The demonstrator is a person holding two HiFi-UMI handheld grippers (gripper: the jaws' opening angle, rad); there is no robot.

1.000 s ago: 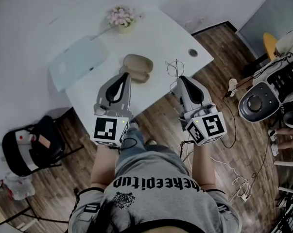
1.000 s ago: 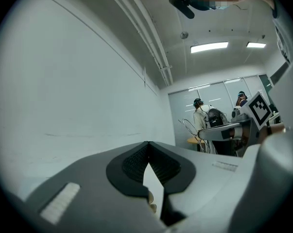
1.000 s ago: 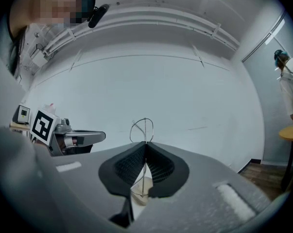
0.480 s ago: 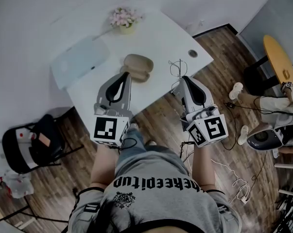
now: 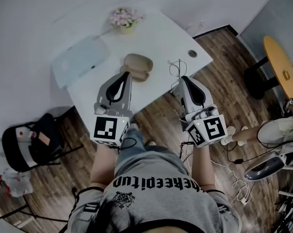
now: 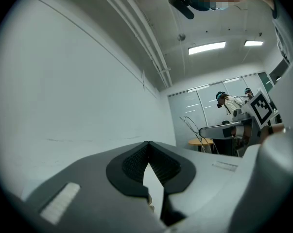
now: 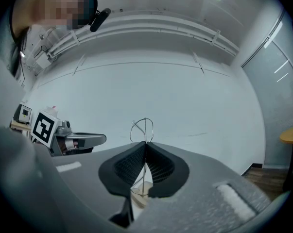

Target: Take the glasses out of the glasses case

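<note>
A tan glasses case (image 5: 139,64) lies in the middle of the white table (image 5: 161,33). My left gripper (image 5: 125,74) reaches to the case's near edge; in the left gripper view it (image 6: 148,143) is shut, with nothing showing past its tips and the case out of sight. My right gripper (image 5: 181,78) hovers over the table's front right edge, shut on thin wire-frame glasses (image 5: 174,68). In the right gripper view the glasses (image 7: 142,128) stick up above the closed tips of that gripper (image 7: 146,143), clear of the case.
A pot of pink flowers (image 5: 123,18) stands at the table's far side, and a pale flat mat (image 5: 80,59) lies at its left. A cable hole (image 5: 193,53) is at the right. A black chair (image 5: 32,147) stands left; a round wooden table (image 5: 281,64) right.
Both grippers have stayed almost still, the right one holding the glasses throughout. At the right edge a seated person and a stool have moved away, baring the round wooden table.
</note>
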